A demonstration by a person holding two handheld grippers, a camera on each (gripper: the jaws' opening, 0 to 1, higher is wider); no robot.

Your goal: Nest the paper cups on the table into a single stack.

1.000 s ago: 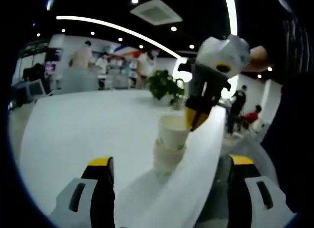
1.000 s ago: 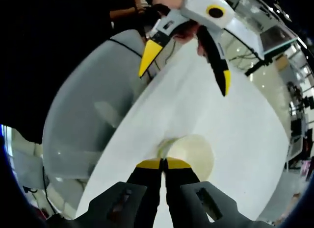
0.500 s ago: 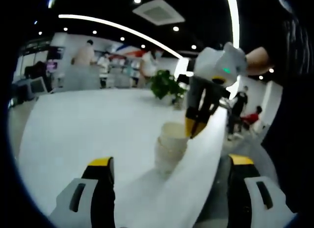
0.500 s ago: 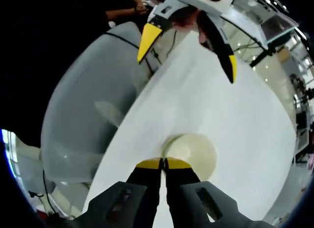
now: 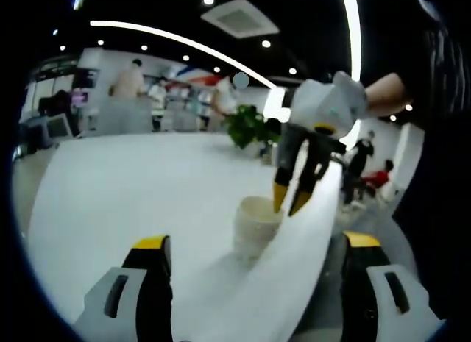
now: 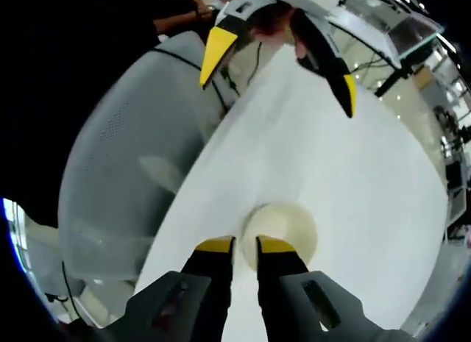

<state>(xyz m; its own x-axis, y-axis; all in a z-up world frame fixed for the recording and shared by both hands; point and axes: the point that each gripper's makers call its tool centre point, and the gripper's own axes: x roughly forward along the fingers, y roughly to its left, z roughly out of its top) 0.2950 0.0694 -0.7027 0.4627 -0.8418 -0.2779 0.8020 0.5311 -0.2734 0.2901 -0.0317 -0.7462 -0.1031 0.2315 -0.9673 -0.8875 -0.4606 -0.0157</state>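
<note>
A short stack of nested white paper cups (image 5: 252,223) stands near the right edge of the white table (image 5: 125,187). My right gripper (image 5: 289,204) comes down from the upper right. Its yellow tips are slightly apart at the top cup's near rim. From above, the cup mouth (image 6: 285,226) lies just beyond my right gripper (image 6: 246,245), whose jaws stand a little apart astride the rim's left edge. My left gripper (image 5: 255,241) stands wide open in front of the stack, holding nothing. It also appears across the table as my left gripper (image 6: 281,71), still open.
A grey mesh chair (image 6: 125,158) sits close beside the table edge (image 6: 184,202). A potted plant (image 5: 246,127) stands at the table's far end, with several people and desks behind it. A person's hand holds the right gripper.
The right gripper's tips were pinched on the top cup's rim and have now parted. The top cup has sunk into the stack, which looks shorter. The left gripper has stayed open.
</note>
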